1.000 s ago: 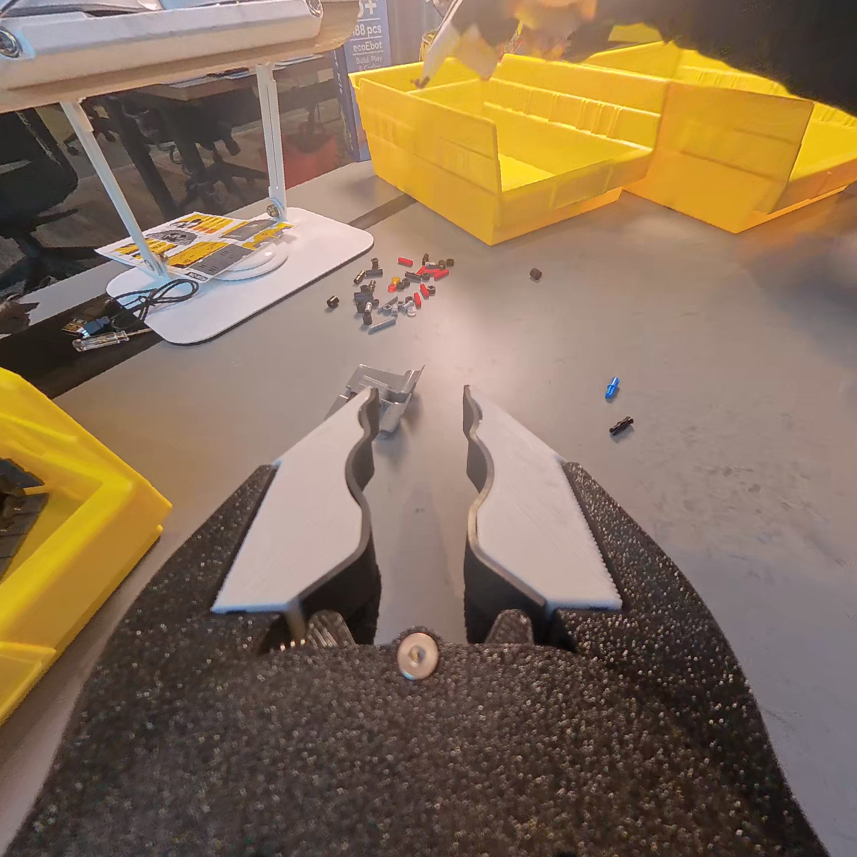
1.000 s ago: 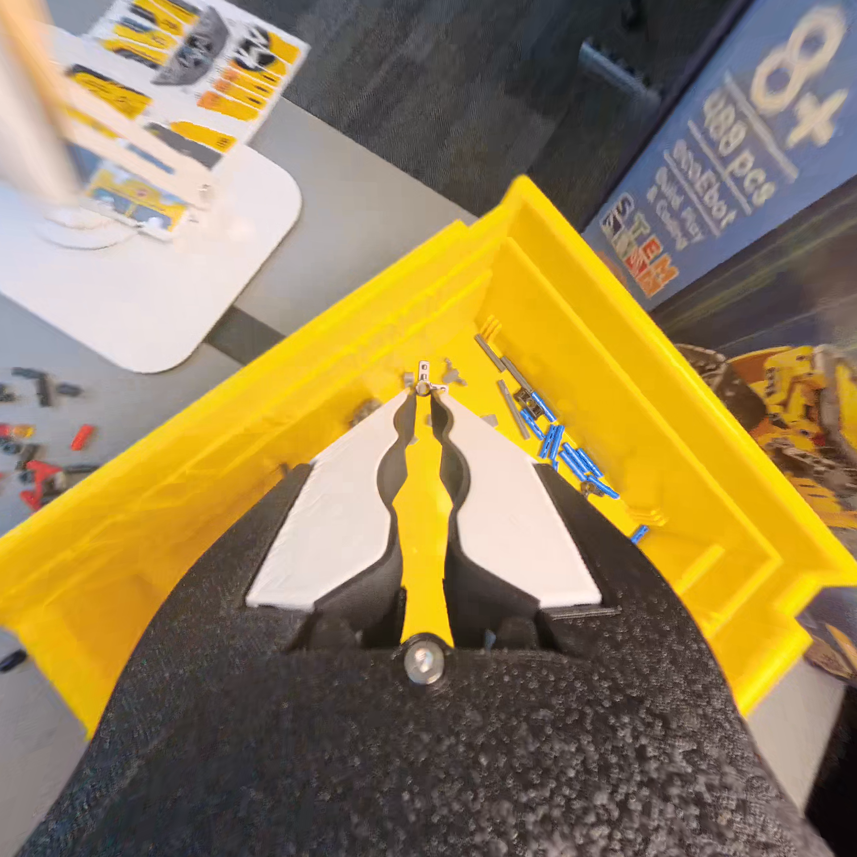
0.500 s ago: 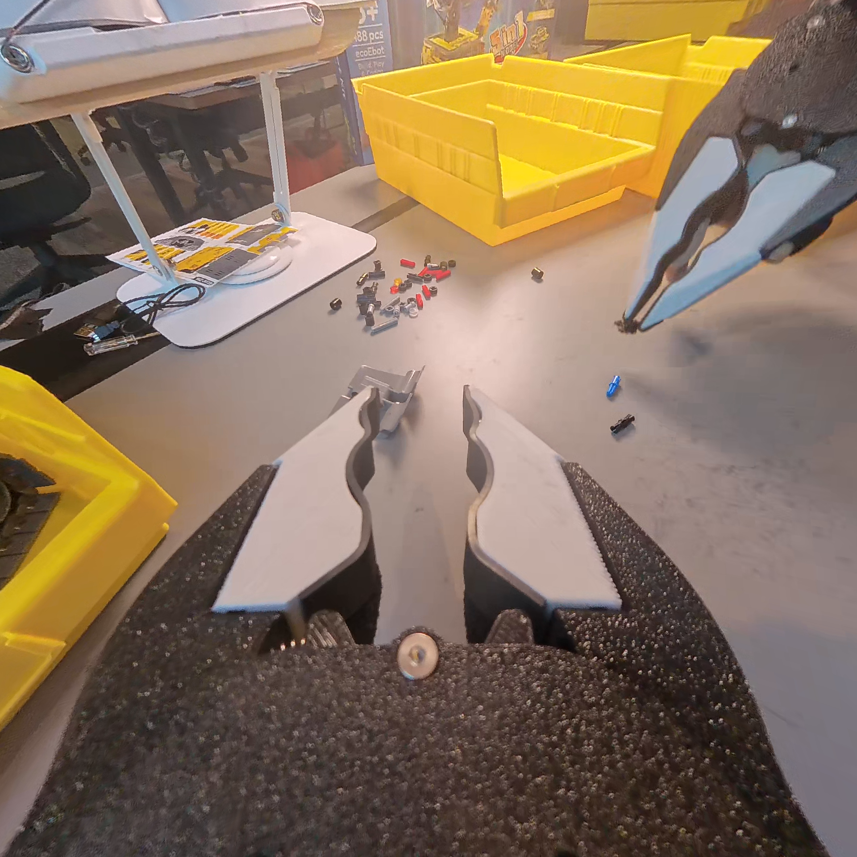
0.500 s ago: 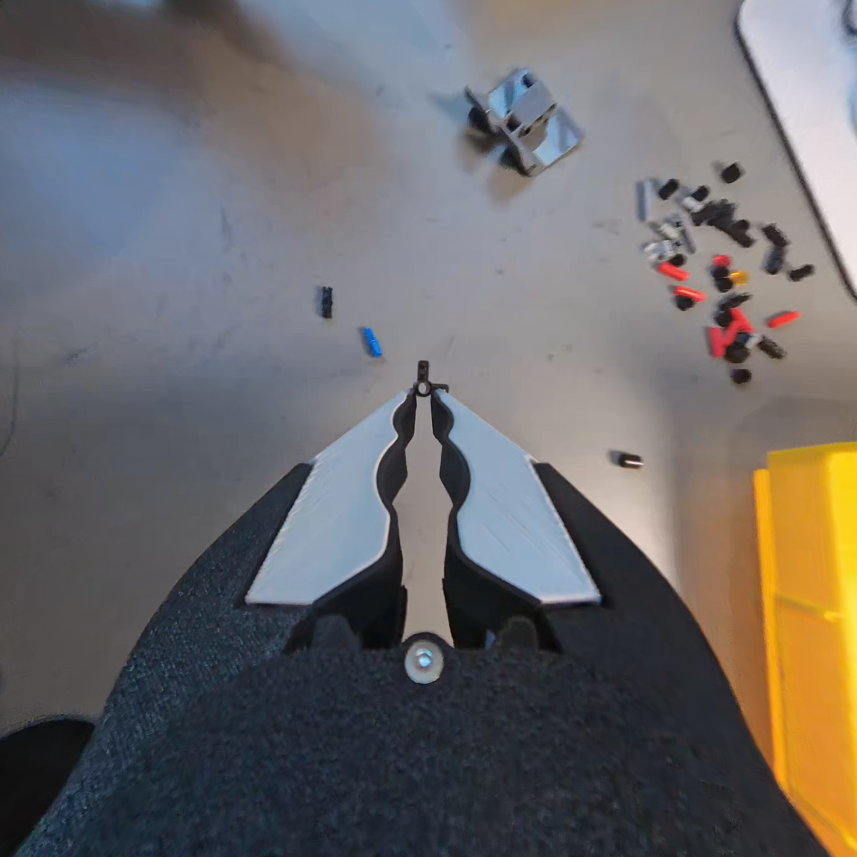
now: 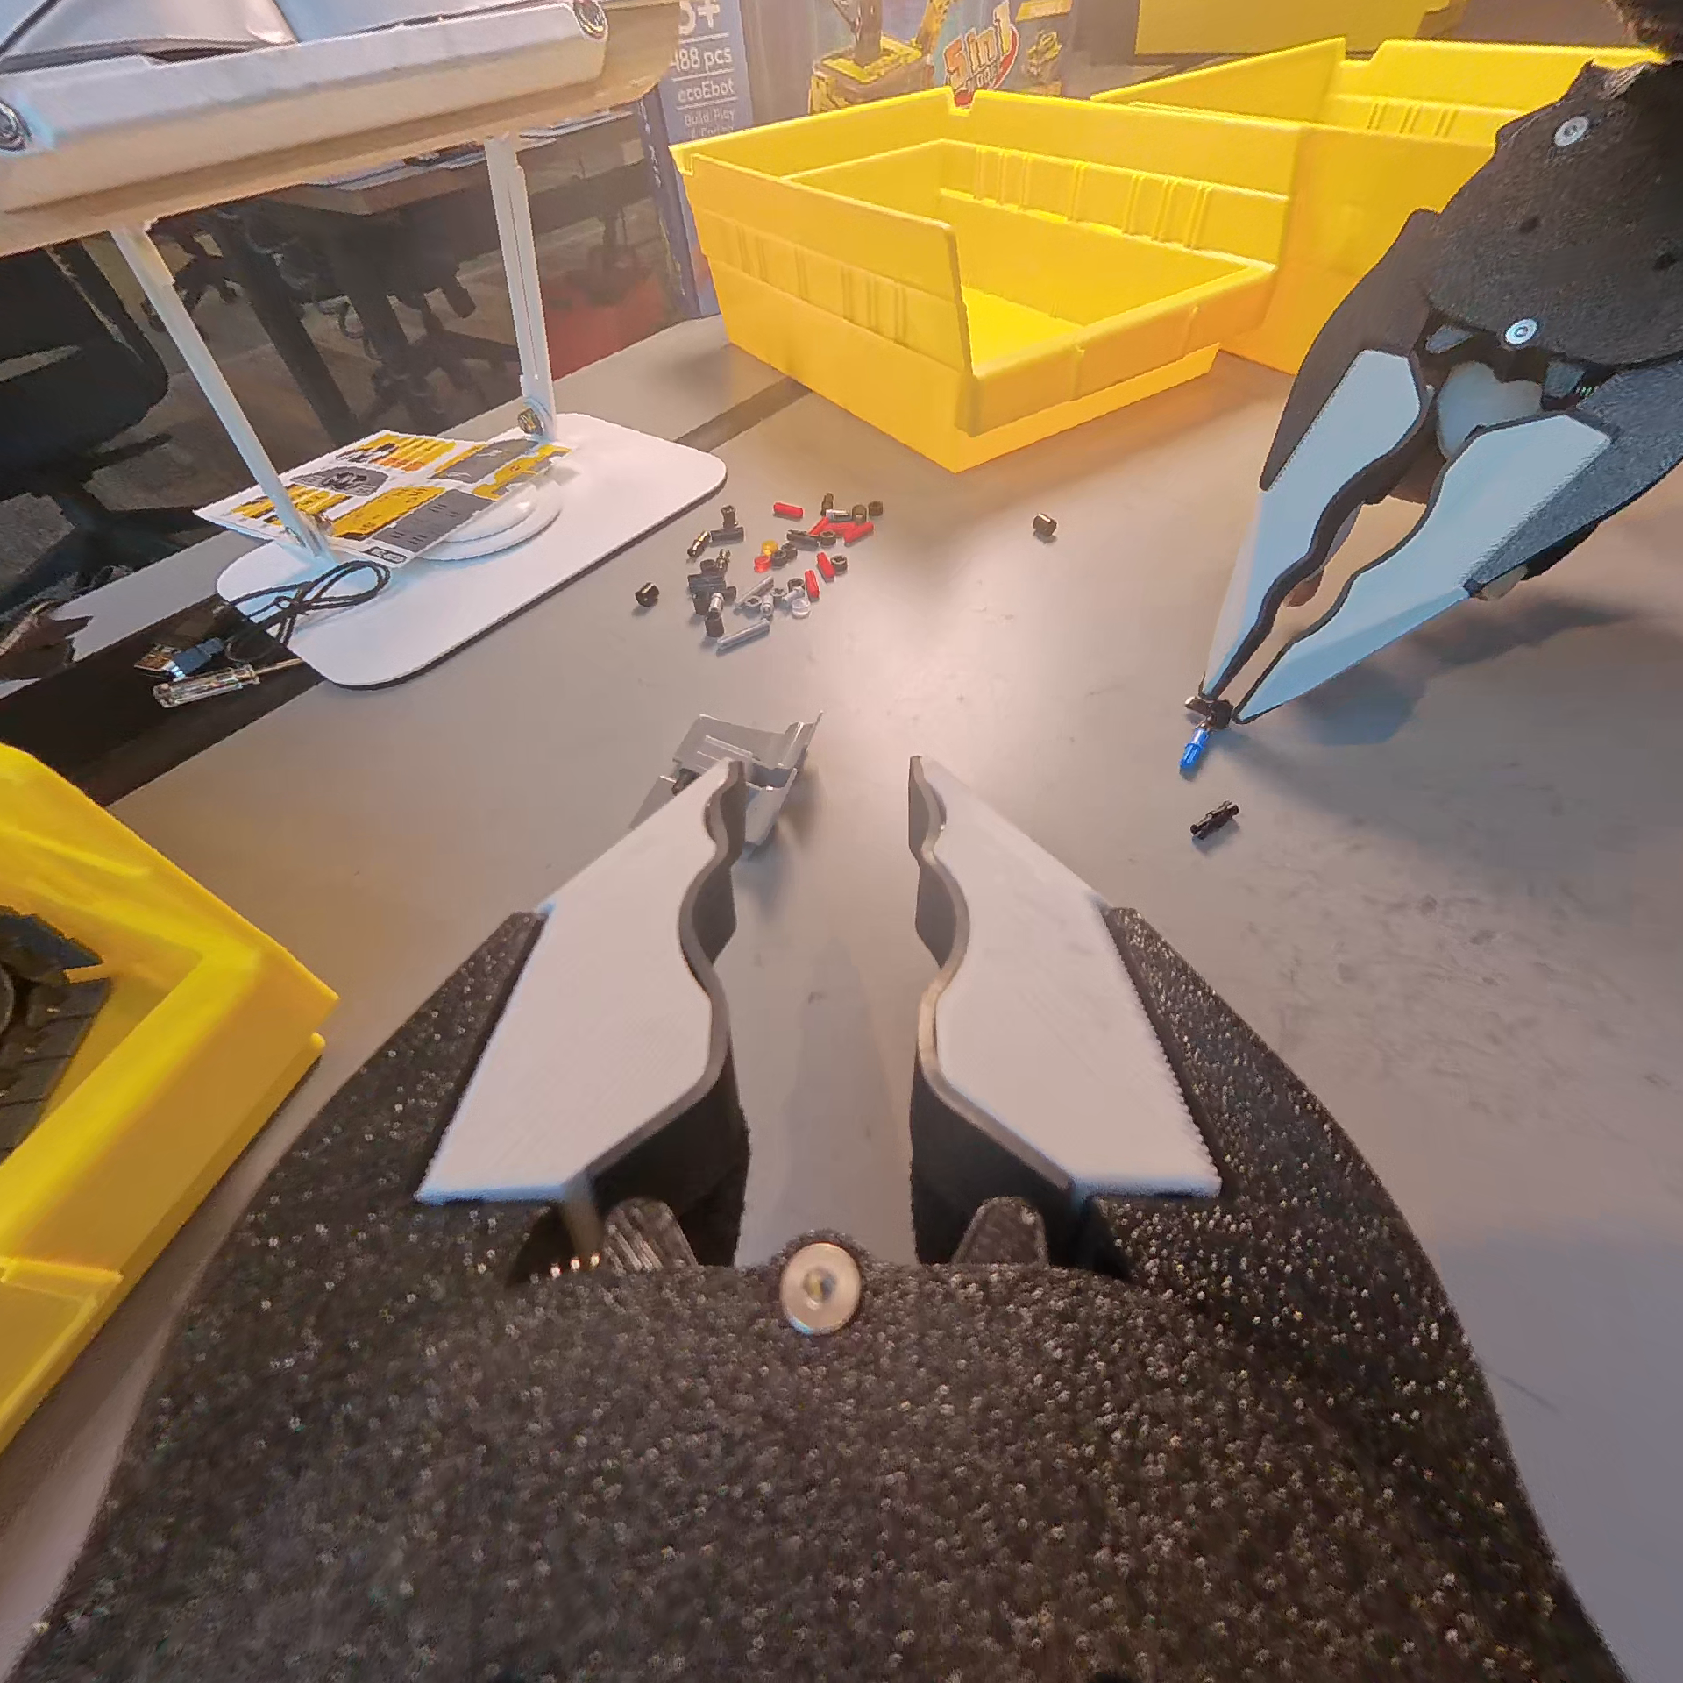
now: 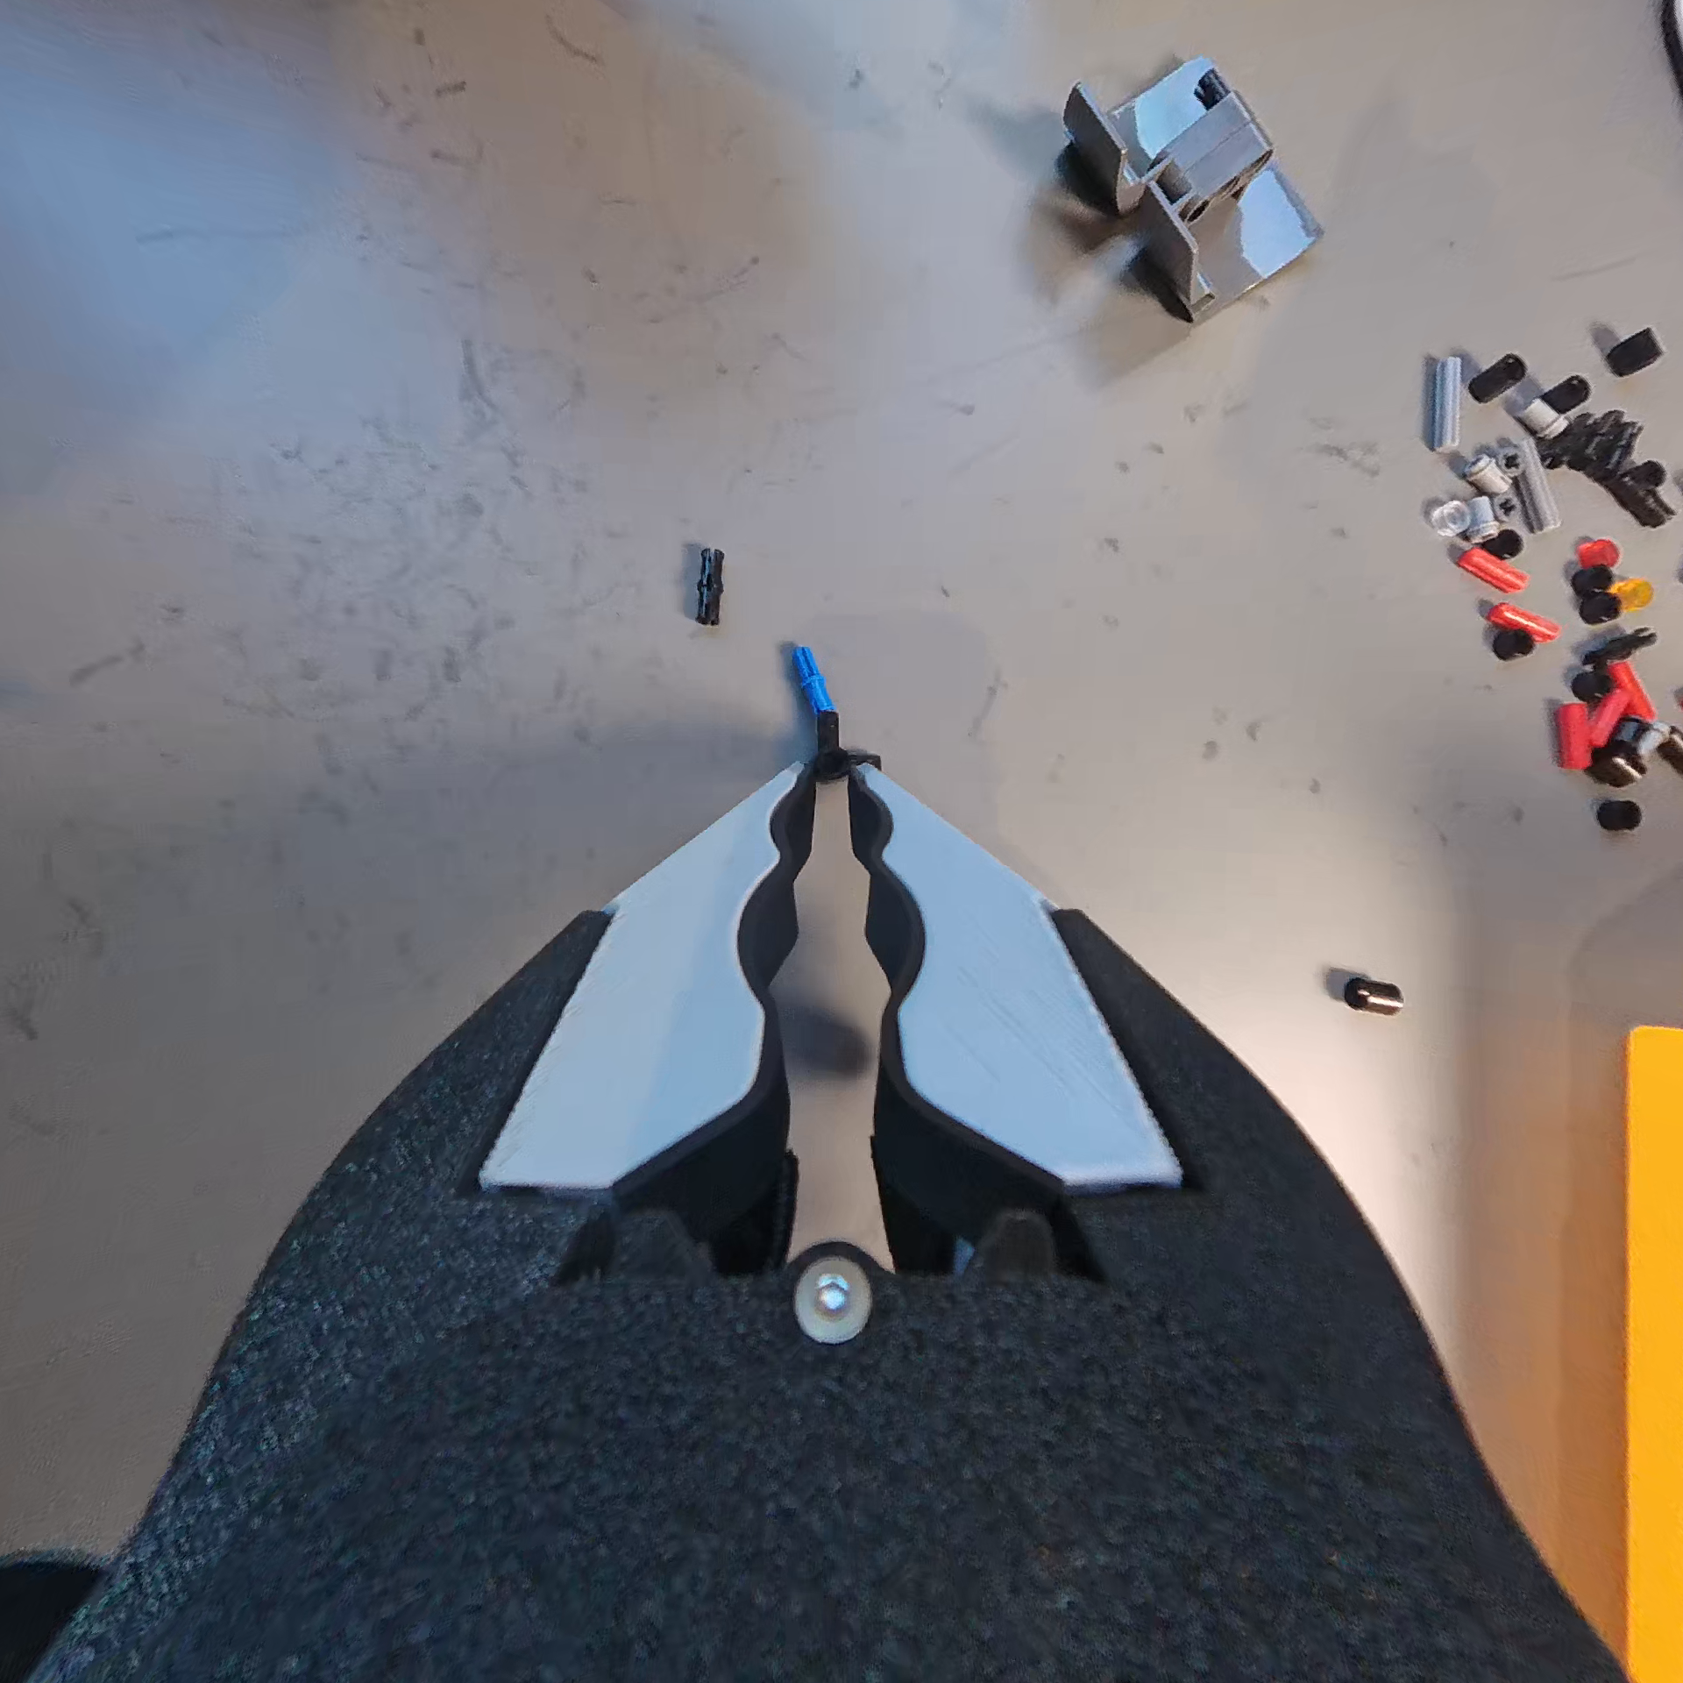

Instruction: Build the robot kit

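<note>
A ribbed yellow plastic bin (image 5: 956,264) is seen empty at 12 o'clock in the left wrist view, while a second yellow bin (image 5: 137,1047) at 9 o'clock holds dark flat parts. The right gripper (image 6: 827,770) is pinched onto a small black connector (image 6: 829,751), whose tip touches a blue pin (image 6: 810,678) lying on the scuffed grey table (image 6: 364,455) with its long axis toward 11 o'clock. The left gripper (image 5: 820,774) is held wide with nothing between its smooth grey fingers, a grey angular block (image 5: 747,756) lying just beside its left tip
</note>
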Demonstrator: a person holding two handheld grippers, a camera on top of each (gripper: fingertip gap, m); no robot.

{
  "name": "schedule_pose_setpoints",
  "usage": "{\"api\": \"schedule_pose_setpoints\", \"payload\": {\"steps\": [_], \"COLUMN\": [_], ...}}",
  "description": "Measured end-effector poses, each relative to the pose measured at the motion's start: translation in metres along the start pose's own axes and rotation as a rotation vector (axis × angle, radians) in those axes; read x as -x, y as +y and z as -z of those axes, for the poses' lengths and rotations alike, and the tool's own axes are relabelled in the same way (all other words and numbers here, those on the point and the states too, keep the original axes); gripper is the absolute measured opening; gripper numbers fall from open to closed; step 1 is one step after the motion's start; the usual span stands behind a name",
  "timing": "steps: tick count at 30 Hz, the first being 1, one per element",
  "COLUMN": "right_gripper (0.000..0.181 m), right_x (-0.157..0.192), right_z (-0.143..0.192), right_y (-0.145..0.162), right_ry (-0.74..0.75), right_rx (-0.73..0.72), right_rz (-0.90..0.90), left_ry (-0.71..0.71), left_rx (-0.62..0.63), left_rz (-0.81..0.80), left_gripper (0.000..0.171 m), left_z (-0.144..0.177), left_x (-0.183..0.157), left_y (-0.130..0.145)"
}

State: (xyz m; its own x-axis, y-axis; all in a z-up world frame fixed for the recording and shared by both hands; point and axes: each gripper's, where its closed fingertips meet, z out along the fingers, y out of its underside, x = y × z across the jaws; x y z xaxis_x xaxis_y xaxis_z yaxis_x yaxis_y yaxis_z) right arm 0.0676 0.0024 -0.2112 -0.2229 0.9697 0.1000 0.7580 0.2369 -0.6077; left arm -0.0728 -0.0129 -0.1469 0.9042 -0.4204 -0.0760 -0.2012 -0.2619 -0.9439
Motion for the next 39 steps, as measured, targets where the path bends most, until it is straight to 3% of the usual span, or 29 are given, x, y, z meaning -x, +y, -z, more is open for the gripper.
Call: {"api": "schedule_pose_setpoints", "payload": {"steps": [5, 12, 21, 26, 31, 39], "right_gripper": [0.013, 0.018, 0.023, 0.025, 0.025, 0.031], "right_x": [-0.002, -0.026, -0.098, -0.147, -0.194, -0.226], "right_z": [0.010, 0.051, 0.131, 0.188, 0.248, 0.278], "right_y": [-0.014, -0.044, -0.053, -0.031, 0.013, 0.102], "right_ry": [0.004, 0.065, 0.364, 0.601, 0.821, 0.966], "right_rx": [-0.080, -0.275, -0.513, -0.557, -0.550, -0.392], "right_rz": [-0.018, -0.074, -0.179, -0.269, -0.408, -0.572], "left_ry": [-0.004, -0.009, -0.012, -0.012, -0.012, -0.013], "left_rx": [0.002, 0.005, 0.006, 0.010, 0.012, 0.020], "left_rz": [-0.001, 0.000, 0.001, -0.003, -0.004, -0.012], "left_gripper": [0.035, 0.035, 0.035, 0.035, 0.035, 0.035], "left_z": [0.000, -0.001, -0.001, -0.002, -0.002, -0.003], "left_x": [0.000, 0.001, 0.002, 0.001, 0.001, 0.001], "left_y": [0.000, 0.001, 0.001, 0.001, 0.002, 0.003]}}
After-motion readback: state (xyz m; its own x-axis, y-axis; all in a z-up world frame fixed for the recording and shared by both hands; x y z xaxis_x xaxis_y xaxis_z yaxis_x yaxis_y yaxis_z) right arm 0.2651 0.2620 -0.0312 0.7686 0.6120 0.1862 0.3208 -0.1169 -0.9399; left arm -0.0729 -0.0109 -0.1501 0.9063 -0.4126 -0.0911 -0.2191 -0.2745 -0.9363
